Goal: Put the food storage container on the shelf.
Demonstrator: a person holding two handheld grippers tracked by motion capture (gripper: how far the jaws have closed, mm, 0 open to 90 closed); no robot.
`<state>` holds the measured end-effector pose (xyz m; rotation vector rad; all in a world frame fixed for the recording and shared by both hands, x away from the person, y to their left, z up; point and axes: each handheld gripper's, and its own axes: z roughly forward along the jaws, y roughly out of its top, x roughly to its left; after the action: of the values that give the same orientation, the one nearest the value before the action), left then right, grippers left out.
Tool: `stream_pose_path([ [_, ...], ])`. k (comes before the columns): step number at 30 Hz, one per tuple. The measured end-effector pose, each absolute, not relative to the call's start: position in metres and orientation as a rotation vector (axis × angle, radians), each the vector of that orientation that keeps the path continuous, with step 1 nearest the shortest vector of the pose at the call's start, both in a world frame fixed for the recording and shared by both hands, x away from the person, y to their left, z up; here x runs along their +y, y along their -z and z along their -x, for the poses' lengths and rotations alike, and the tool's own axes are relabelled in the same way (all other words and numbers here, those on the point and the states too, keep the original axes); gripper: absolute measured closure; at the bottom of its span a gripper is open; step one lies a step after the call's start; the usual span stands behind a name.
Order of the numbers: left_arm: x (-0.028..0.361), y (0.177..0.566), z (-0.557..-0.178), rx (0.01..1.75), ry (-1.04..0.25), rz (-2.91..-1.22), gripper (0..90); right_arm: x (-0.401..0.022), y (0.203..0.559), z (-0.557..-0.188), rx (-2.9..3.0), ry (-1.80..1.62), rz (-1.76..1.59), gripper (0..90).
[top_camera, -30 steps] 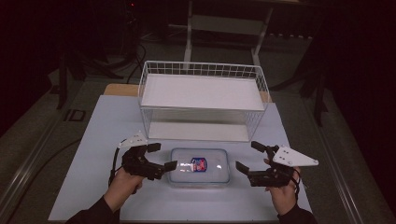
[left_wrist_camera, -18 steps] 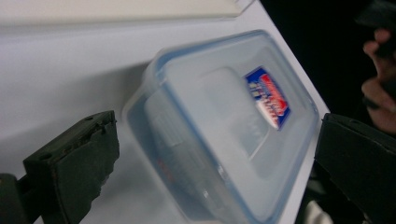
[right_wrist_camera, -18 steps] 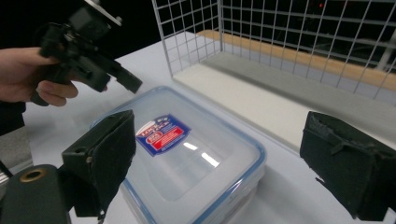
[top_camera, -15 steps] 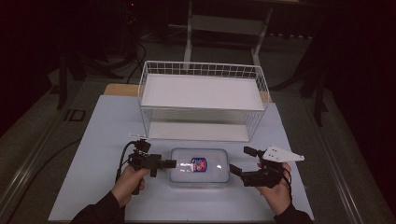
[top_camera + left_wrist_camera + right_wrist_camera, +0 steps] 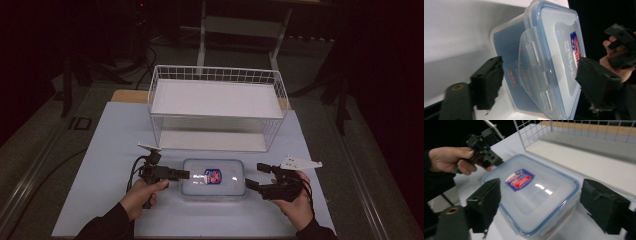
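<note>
1. Counter (image 5: 115,150): white top, carrying all items; both of the person's forearms come in from its near edge.
2. Wire basket (image 5: 216,107): white and empty, standing at the far side, well apart from the work in hand.
3. Container (image 5: 214,178): clear plastic box with a blue-rimmed clip lid and a red-and-blue label, lying flat at the near middle of the counter, between the two grippers.
4. Left gripper (image 5: 184,174): at the container's left end. Its fingers have just been closing and straddle that end with its lid clasp (image 5: 534,53); in the left gripper view a gap remains on both sides, so nothing is gripped yet.
5. Right gripper (image 5: 259,176): just beside the container's right end. Its fingers have been narrowing slightly and stand wide, framing the box without pressing on it.
6. Risks, as judged: the left closure may land on the clasp and pop it, or slip off the smooth wall. If one side grips before the other, the box may skid or tilt when raised.
</note>
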<state>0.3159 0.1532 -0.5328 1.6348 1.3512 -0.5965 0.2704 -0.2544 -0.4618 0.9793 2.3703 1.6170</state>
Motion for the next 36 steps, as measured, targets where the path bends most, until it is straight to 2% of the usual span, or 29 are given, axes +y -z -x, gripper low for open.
stream_pose_path([
  [1,0.154,0.535,-0.316,1.350,0.617,-1.625,24.2,-0.254,0.462,-0.270,2.370,-1.617,-0.979,17.6],
  [2,0.154,0.536,-0.317,1.354,0.628,-1.621,31.0,-0.255,0.463,-0.272,2.384,-1.630,-1.006,18.6],
  [3,0.154,0.537,-0.317,1.349,0.647,-1.616,31.0,-0.255,0.463,-0.272,2.384,-1.630,-1.006,18.6],
  [4,0.154,0.540,-0.317,1.340,0.681,-1.615,40.1,-0.256,0.464,-0.273,2.383,-1.627,-1.038,18.6],
  [6,0.154,0.540,-0.317,1.340,0.681,-1.615,40.5,-0.256,0.465,-0.274,2.393,-1.615,-1.060,18.6],
  [7,0.157,0.540,-0.317,1.314,0.685,-1.616,50.0,-0.259,0.466,-0.278,2.400,-1.610,-1.114,20.6],
  [15,0.156,0.533,-0.311,1.267,0.647,-1.661,51.4,-0.264,0.489,-0.298,2.478,-1.626,-1.466,20.8],
  [21,0.155,0.528,-0.306,1.231,0.621,-1.690,53.8,-0.262,0.504,-0.307,2.500,-1.639,-1.593,21.8],
  [29,0.154,0.525,-0.301,1.206,0.605,-1.700,55.4,-0.258,0.516,-0.312,2.569,-1.637,-1.672,35.0],
  [33,0.154,0.525,-0.300,1.203,0.597,-1.703,55.4,-0.259,0.515,-0.311,2.596,-1.670,-1.691,47.2],
  [36,0.154,0.525,-0.299,1.207,0.593,-1.700,55.5,-0.260,0.514,-0.311,2.605,-1.660,-1.694,48.8],
])
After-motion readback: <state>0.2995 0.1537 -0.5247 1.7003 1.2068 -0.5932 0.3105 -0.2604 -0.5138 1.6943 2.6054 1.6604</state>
